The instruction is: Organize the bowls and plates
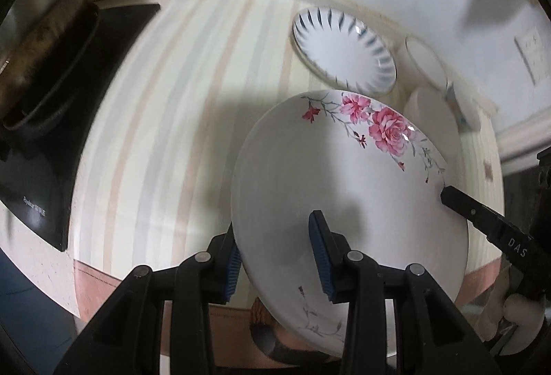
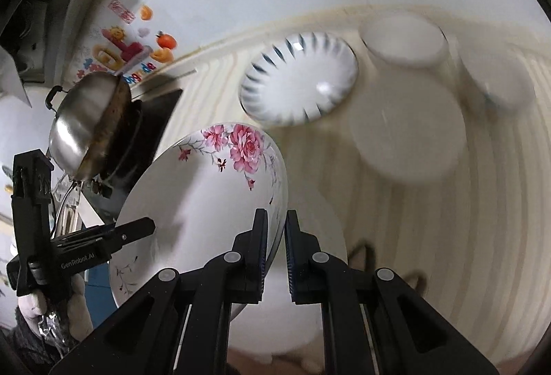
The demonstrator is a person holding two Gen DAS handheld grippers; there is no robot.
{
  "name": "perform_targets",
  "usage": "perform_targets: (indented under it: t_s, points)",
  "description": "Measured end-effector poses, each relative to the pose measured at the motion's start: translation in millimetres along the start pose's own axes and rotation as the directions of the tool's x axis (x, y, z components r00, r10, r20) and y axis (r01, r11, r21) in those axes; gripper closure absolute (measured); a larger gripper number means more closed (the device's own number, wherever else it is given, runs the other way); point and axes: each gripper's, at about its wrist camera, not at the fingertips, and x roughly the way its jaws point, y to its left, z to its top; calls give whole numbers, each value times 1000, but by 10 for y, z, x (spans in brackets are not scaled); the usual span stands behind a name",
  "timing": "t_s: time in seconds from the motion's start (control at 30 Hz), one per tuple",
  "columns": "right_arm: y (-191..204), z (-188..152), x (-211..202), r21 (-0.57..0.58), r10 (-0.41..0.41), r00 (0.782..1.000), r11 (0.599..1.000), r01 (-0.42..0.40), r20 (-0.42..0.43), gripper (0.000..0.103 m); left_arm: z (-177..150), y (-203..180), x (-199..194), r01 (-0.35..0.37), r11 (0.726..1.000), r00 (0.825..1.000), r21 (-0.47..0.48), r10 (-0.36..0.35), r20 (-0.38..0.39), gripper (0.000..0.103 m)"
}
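Left wrist view: floral plate [image 1: 344, 189], round, glossy white ceramic with pink roses on the rim at 1 o'clock, held tilted above the desk [image 1: 155, 133]. Left hand-held gripper [image 1: 279, 257], black with ribbed blue pads, pinches the plate's rim at 6 o'clock, pointing steeply down. Right hand-held gripper [image 1: 447, 197] clamps the rim at 3 o'clock; in the right wrist view its jaws [image 2: 275, 251] stand pressed together on the plate's edge. Striped-rim bowl [image 1: 344, 51], white with dark radial strokes, sits at 12 o'clock. Blurred white bowls [image 1: 430, 92] cluster at 2 o'clock. Desk covering is pale and pastel-striped. Black stove [image 1: 69, 133] lies at 9 o'clock; steel wok [image 2: 86, 123], shiny and rounded, on it.
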Motion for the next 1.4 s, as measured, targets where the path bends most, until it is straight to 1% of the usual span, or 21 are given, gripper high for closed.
perform_targets:
  t_s: [0.13,0.3,0.37,0.43,0.57,0.7,0.8,0.87,0.93,1.1,1.27,1.4]
  points:
    - [-164,-259,81,54,-6,1000,999,8,-26,91,-101,-103,143,-26,998,999,48,28,-40,69]
    - [-271,-439,155,80,-13,999,997,17,-44,91,-168,-161,296,-69,993,994,100,77,-76,69]
    - [-284,-450,192,82,-17,999,996,21,-51,91,-200,-176,344,-84,990,991,117,95,-90,69]
    - [-307,-477,234,85,-19,998,996,24,-60,92,-219,-177,384,-86,989,990,119,98,-105,69]
    - [-330,-466,285,91,-23,998,995,29,-62,92,-237,-189,448,-103,986,986,131,118,-116,68]
    - [-325,-436,305,85,-24,998,996,29,-64,92,-246,-166,521,-128,984,980,126,144,-135,69]
    - [-309,-423,330,79,-34,997,996,40,-72,92,-249,-144,602,-125,985,978,116,142,-153,69]
    - [-343,-426,355,93,-40,996,995,47,-77,92,-255,-162,630,-134,983,977,124,152,-150,69]
    - [-375,-417,350,111,-26,997,993,35,-75,92,-245,-189,669,-145,981,975,127,163,-149,69]
    - [-336,-402,351,87,-51,996,995,57,-74,92,-251,-194,734,-143,982,975,123,161,-151,69]
    - [-341,-407,341,107,-57,995,992,66,-85,92,-261,-192,703,-145,983,974,114,162,-158,69]
    - [-385,-406,327,148,-40,994,987,55,-103,91,-201,-146,586,-143,984,975,102,158,-154,69]
